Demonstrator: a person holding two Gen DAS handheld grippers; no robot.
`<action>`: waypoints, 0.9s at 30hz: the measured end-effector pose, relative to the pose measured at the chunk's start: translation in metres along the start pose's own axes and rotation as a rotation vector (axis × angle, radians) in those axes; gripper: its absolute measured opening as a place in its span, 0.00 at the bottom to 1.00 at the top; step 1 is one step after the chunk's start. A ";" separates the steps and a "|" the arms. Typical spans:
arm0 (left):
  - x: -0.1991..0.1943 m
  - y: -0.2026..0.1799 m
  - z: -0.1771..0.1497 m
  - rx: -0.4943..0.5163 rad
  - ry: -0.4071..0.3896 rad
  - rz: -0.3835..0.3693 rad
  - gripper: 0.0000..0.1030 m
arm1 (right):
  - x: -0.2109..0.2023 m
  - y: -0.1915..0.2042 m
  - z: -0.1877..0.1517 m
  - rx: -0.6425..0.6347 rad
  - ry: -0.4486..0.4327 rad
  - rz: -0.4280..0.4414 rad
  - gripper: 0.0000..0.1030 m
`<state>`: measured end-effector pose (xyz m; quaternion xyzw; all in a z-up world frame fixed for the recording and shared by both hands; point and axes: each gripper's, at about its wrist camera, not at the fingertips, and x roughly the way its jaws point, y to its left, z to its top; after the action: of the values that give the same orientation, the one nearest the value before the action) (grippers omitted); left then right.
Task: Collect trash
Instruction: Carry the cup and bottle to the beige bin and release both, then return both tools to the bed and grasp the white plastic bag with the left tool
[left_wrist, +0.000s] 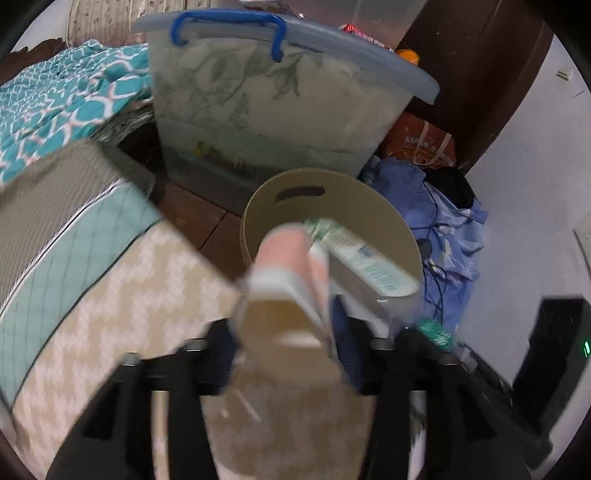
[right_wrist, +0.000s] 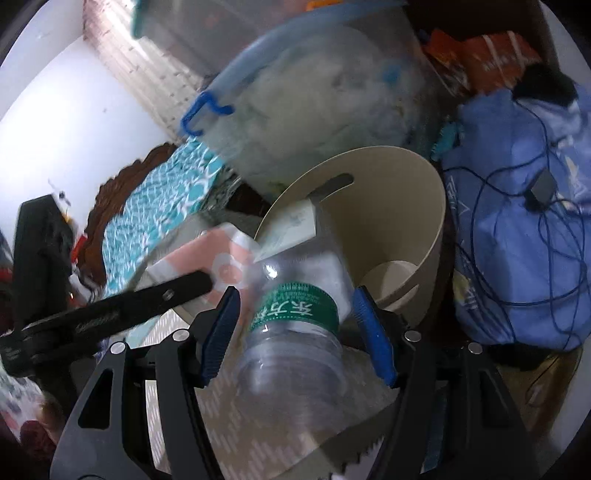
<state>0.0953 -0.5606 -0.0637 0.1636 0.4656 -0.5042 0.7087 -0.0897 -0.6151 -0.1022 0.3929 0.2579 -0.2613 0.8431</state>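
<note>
A beige waste bin with a handle slot stands on the floor just ahead; its inside wall fills the middle of the right wrist view. A blurred pink-and-brown carton lies between the jaws of my left gripper, over the bin's near rim. The jaws stand open and the carton looks loose. A clear plastic bottle with a green label hangs neck-down between the blue pads of my right gripper. There is a gap on each side, so that gripper is open. The bottle and the carton each show in the other view.
A translucent storage tub with blue clips stands behind the bin. A blue fabric bundle with dark cords lies to its right, an orange bag beyond. To the left is a bed with a teal quilt and a woven mat.
</note>
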 end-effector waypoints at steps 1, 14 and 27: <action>0.005 -0.003 0.005 0.009 0.009 -0.002 0.57 | -0.002 0.001 -0.001 -0.009 -0.014 -0.006 0.74; -0.074 0.040 -0.054 -0.071 -0.082 -0.016 0.70 | -0.035 0.045 -0.041 -0.091 -0.124 0.054 0.76; -0.236 0.163 -0.268 -0.323 -0.165 0.234 0.70 | -0.005 0.182 -0.129 -0.318 0.138 0.335 0.70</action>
<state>0.0901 -0.1687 -0.0455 0.0590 0.4584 -0.3489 0.8153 -0.0059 -0.4103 -0.0747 0.3093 0.2841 -0.0464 0.9063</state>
